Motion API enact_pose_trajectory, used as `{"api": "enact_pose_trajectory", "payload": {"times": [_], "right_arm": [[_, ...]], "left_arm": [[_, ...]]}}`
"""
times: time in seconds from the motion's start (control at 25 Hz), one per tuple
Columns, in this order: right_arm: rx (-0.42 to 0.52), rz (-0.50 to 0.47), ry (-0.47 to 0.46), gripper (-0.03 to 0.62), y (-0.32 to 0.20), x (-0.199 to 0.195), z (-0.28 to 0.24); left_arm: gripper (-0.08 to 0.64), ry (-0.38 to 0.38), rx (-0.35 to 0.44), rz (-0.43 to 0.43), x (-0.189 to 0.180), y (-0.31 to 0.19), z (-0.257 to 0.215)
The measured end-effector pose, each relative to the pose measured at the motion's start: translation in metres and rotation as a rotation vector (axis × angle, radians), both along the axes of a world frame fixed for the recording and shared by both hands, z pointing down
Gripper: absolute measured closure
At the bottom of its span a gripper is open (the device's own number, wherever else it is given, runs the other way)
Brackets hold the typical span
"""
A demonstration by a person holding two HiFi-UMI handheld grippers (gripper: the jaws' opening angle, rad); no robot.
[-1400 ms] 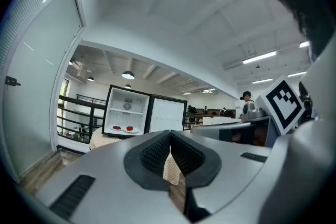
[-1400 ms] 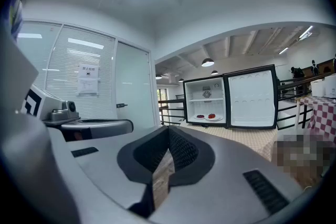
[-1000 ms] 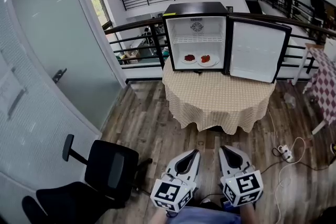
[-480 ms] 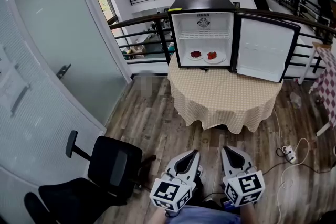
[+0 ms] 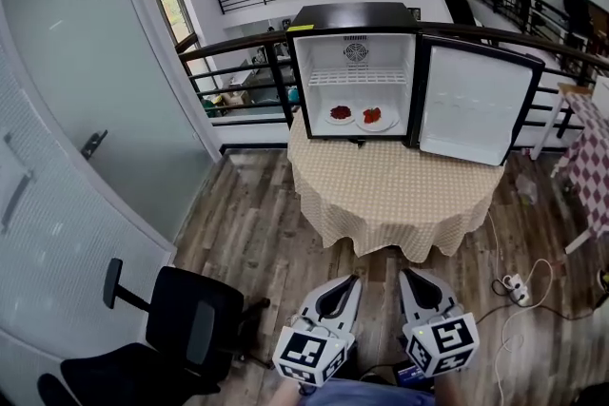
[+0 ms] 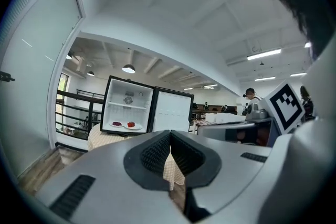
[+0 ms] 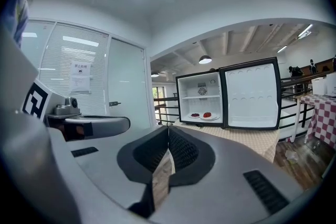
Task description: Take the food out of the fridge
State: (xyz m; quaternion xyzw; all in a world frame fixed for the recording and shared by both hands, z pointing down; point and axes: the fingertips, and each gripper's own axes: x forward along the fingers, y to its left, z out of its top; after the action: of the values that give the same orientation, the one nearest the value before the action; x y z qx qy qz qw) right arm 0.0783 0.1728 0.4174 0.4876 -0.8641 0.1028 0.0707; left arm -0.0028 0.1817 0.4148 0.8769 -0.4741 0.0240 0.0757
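A small black fridge stands open on a round table ahead of me, its door swung out to the right. On its floor lie two white plates, one with dark red food and one with brighter red food. The same plates show small in both gripper views. My left gripper and right gripper hover side by side low in the head view, well short of the table, both shut and empty.
A black office chair stands at the lower left. A glass wall with a door runs along the left. A power strip and cables lie on the wooden floor at the right. A black railing runs behind the table.
The table and fridge have drawn a little nearer and shifted in the head view. Both grippers stay shut and side by side.
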Motion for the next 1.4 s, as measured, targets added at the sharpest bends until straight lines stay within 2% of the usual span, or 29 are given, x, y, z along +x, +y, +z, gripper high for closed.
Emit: {"api": "enact_pose_trajectory", "payload": {"times": [0.52, 0.84, 1.12, 1.4], "right_arm": [[-0.062, 0.067, -0.010, 0.575, -0.135, -0.016, 0.002], [-0.088, 0.072, -0.004, 0.575, -0.206, -0.046, 0.010], [-0.099, 0.072, 0.003, 0.575, -0.250, -0.074, 0.013], [-0.109, 0.125, 0.026, 0.575, -0.275, -0.075, 0.020]], "left_arm": [[0.552, -0.014, -0.032, 0.036, -0.025, -0.145, -0.001], [0.552, -0.035, -0.041, 0.045, -0.056, -0.213, 0.008], [0.551, -0.041, -0.044, 0.041, -0.084, -0.262, 0.012], [0.551, -0.020, -0.037, 0.090, -0.087, -0.293, 0.014]]}}
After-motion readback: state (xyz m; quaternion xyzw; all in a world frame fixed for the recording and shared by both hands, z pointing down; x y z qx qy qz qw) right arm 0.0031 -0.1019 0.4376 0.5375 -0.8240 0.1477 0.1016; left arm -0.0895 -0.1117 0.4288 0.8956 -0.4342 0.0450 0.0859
